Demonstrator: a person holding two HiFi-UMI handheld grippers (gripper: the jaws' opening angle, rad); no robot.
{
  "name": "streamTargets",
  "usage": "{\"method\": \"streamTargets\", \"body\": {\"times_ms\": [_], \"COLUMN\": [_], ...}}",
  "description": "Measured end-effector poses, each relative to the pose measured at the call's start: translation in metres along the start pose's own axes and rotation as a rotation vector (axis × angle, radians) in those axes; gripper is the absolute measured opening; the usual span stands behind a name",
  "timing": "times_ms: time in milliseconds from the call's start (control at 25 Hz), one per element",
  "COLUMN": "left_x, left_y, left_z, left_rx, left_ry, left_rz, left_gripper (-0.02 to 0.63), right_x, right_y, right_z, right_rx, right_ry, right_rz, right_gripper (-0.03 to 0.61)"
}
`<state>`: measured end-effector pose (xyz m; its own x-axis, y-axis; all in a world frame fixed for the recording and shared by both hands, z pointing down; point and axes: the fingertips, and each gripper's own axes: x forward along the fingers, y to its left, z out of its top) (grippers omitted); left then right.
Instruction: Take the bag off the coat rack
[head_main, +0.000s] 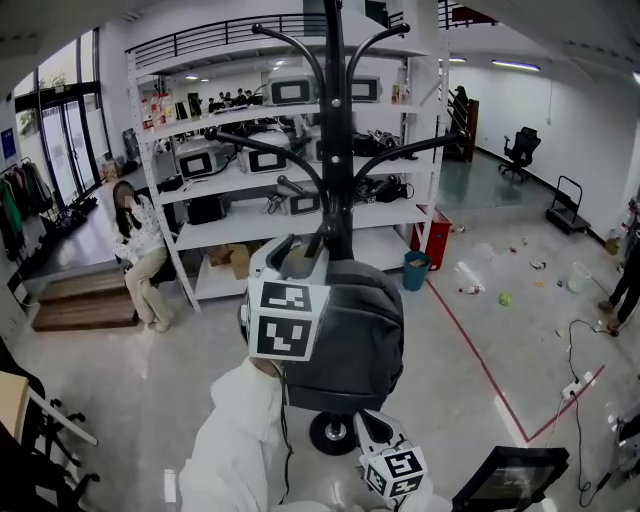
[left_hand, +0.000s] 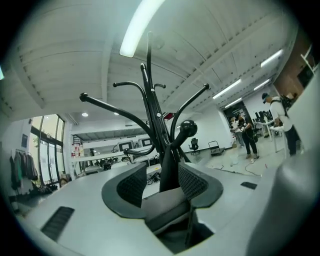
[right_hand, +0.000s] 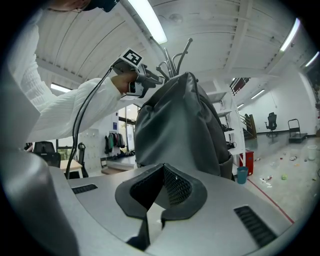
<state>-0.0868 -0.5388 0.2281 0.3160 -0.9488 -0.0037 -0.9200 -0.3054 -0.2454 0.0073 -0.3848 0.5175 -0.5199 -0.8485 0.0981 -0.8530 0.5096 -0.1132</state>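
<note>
Right gripper (right_hand: 163, 167), jaws together and empty, sat by the bottom of the bag (head_main: 350, 330) hung on the coat rack (head_main: 335, 150); left gripper (head_main: 300, 250) clamped its strap (left_hand: 170, 155), which likely needed lifting straight up over the hook's knob (left_hand: 188, 127).

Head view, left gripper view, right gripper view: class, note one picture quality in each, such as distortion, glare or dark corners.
Head view: fisheye bows the shelving. Left gripper view: the ceiling light blows out to white; corners go black. Right gripper view: the bag reads dark against the bright ceiling.
</note>
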Motion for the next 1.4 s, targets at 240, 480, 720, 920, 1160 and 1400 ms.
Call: {"method": "streamTargets", "body": {"times_ms": [240, 480, 720, 920, 1160, 1400], "left_x": [0.019, 0.034, 0.046, 0.048, 0.047, 0.043], "left_y": [-0.006, -0.008, -0.005, -0.007, -0.008, -0.005], "left_z": [-0.003, -0.014, -0.014, -0.014, -0.012, -0.008], "left_rx": [0.084, 0.138, 0.127, 0.132, 0.137, 0.092], "left_ry": [0.057, 0.139, 0.168, 0.138, 0.111, 0.067], "left_rz": [-0.014, -0.031, -0.031, -0.014, -0.03, -0.032], "left_gripper": [0.19, 0.19, 0.18, 0.071, 0.047, 0.021], "right_x": [0.005, 0.009, 0.014, 0.016, 0.016, 0.017], "right_y": [0.0, -0.004, -0.008, -0.014, -0.015, -0.015], "right_z": [-0.001, -0.007, -0.004, -0.006, -0.006, -0.005], "right_rx": [0.008, 0.021, 0.03, 0.038, 0.048, 0.047], "right_ry": [0.001, 0.009, 0.008, 0.01, 0.012, 0.011], "right_rz": [0.001, -0.004, -0.016, -0.027, -0.023, -0.017], "right_gripper": [0.011, 0.011, 0.011, 0.011, 0.011, 0.011]}}
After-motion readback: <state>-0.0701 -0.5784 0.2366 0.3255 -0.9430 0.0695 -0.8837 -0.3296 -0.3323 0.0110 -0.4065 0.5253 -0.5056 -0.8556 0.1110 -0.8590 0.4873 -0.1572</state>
